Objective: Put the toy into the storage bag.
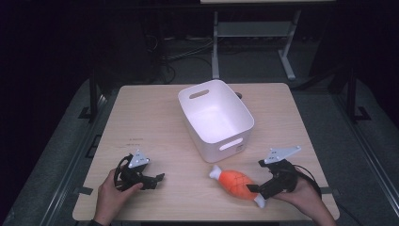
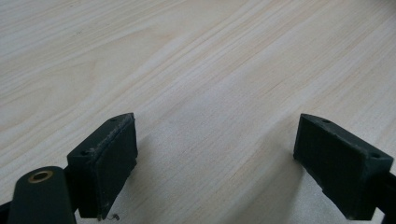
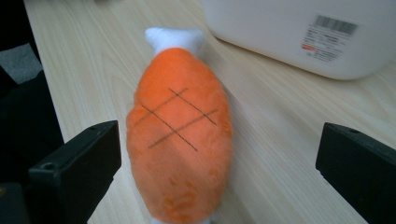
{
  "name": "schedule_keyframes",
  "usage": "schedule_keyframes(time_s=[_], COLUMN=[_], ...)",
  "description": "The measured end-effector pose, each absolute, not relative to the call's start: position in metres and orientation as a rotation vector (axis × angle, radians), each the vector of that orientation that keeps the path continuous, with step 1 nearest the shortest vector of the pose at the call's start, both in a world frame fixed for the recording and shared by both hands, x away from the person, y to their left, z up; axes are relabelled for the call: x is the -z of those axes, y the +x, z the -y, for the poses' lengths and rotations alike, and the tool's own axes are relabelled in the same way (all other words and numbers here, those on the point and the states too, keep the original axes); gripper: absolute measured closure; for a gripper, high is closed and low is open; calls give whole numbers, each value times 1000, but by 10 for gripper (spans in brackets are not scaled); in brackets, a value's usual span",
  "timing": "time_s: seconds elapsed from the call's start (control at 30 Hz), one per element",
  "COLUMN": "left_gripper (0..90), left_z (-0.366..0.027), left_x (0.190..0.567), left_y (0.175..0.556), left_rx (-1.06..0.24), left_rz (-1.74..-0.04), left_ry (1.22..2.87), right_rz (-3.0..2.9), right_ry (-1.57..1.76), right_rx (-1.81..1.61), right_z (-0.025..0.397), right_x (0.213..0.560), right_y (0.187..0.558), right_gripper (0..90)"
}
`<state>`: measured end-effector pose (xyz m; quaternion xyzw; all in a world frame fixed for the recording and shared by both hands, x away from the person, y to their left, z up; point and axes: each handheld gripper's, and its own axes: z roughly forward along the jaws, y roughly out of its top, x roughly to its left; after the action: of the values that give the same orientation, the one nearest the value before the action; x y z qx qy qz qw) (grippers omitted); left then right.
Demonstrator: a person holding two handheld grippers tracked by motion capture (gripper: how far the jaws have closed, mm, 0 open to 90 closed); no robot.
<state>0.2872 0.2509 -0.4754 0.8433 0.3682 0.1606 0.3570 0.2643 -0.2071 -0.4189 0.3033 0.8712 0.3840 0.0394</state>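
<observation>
Orange plush drumstick toy (image 1: 238,184) lay on the tabletop (image 1: 160,113) near the front edge, right of centre, white bone ends at both tips. Its long axis ran diagonally: one white end pointed up-left toward the white plastic bin (image 1: 216,117), the other down-right, toward the person's right hand. Toy sat just in front of the bin's near wall, apart from it, not touching.

Right gripper (image 1: 256,188) was at the toy's lower-right end. In the right gripper view the toy (image 3: 180,135) ran lengthwise away from the camera, between the spread fingers (image 3: 74,175) but nearer the one at that view's left; contact could not be confirmed. Fingers were wide apart, holding nothing.

Left gripper (image 1: 157,180) rested low over bare wood at the front left, well apart from the toy; its fingers (image 2: 105,161) were also spread, with nothing between them.

Judgement: the right hand was the nearer one, and the grasp would close across the toy's width, not along its length. Bin (image 3: 299,32) stood just beyond.
</observation>
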Motion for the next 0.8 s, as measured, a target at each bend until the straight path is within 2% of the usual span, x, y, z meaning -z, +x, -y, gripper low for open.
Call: schedule_keyframes(time_s=[0.4, 0.8], left_gripper=[126, 126], left_z=[-251, -251], left_x=[475, 476], left_y=[287, 287], left_rx=[-415, -414], left_rz=[-951, -953], left_ry=[2177, 2172], right_rz=[-2757, -2836], right_ry=[831, 824], right_rx=[-1150, -1019], right_z=[177, 154], right_x=[420, 442], right_y=[273, 276], right_gripper=[0, 0])
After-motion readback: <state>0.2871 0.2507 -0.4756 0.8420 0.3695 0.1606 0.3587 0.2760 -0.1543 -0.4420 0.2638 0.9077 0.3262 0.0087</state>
